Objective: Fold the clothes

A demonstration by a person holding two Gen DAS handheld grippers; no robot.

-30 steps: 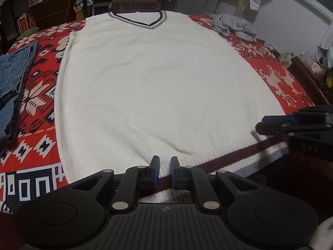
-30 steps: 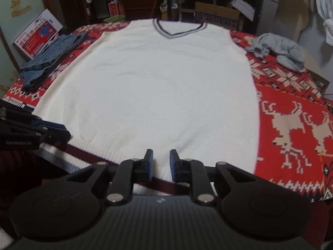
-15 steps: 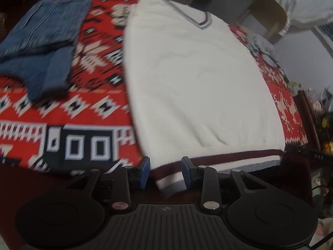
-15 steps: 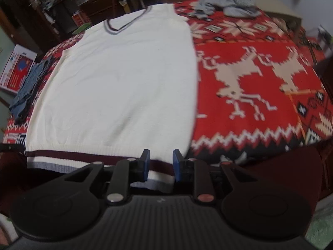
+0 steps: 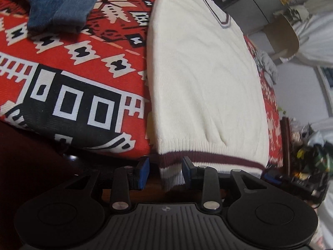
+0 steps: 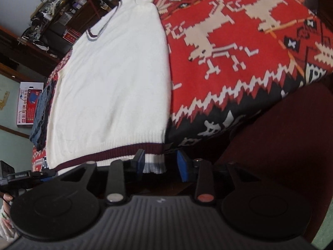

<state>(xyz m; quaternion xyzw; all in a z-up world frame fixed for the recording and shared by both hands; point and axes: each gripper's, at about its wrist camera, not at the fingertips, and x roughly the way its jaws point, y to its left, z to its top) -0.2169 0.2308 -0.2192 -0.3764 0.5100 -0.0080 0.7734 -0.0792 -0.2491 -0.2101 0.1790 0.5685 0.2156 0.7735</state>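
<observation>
A cream knitted vest (image 5: pixel 204 79) with a maroon-striped hem lies flat on the red patterned tablecloth (image 5: pixel 79 77), neck far, hem over the near edge. It also shows in the right wrist view (image 6: pixel 116 79). My left gripper (image 5: pixel 165 171) is open, its blue pads on either side of the hem's left corner. My right gripper (image 6: pixel 160 163) is open, its pads on either side of the hem's right corner. Neither pad pair presses the cloth. The right gripper's tip (image 5: pixel 272 176) shows at the hem in the left wrist view.
Folded blue jeans (image 5: pixel 56 6) lie at the far left of the tablecloth. A grey garment (image 5: pixel 268 66) is crumpled at the far right. A chair (image 5: pixel 281 37) and cluttered shelves (image 6: pixel 52 10) stand behind the table. A dark red surface (image 6: pixel 281 145) lies below the table edge.
Both grippers have moved outwards along the hem from the middle to its two corners, tilted, and opened wider, so each now has a corner between its pads.
</observation>
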